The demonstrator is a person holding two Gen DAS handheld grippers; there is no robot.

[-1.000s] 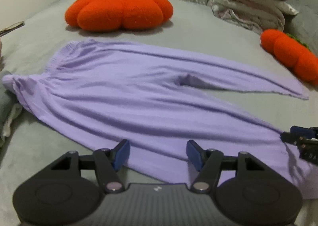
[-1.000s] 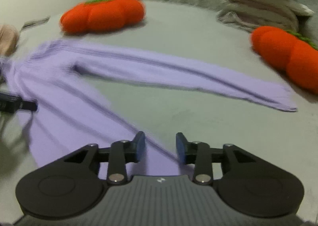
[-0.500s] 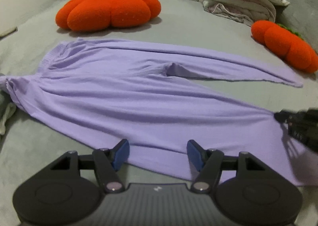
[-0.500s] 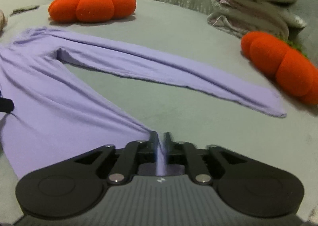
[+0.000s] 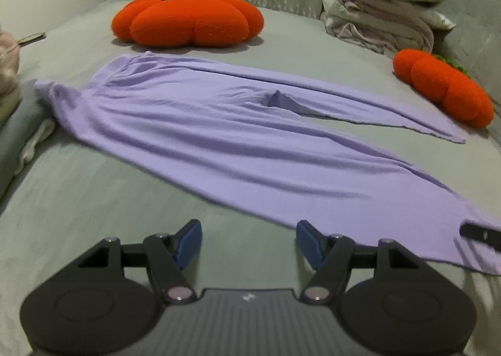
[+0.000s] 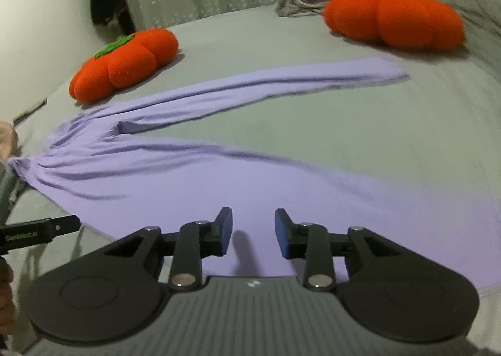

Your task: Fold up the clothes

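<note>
Lilac trousers (image 5: 219, 136) lie flat on the grey bed, waistband to the left and the two legs spread toward the right. My left gripper (image 5: 249, 240) is open over bare bedding, just short of the near leg's lower edge. My right gripper (image 6: 253, 232) hovers open above the near leg's cuff end (image 6: 360, 199), with nothing between its pads. One of the right gripper's fingers (image 5: 480, 234) shows at the cuff in the left wrist view. One of the left gripper's fingers (image 6: 47, 229) reaches in from the left in the right wrist view.
A large orange pumpkin cushion (image 5: 188, 22) sits beyond the waistband, and a smaller one (image 5: 444, 86) lies by the far leg's cuff. Piled bedding with a pink pillow (image 5: 388, 17) stands at the back right. Folded clothes (image 5: 12, 124) crowd the left edge.
Half a second ago the right gripper was shut on the near leg's cuff; now it is open and raised above it. The left gripper has drawn back a little from the trousers' edge.
</note>
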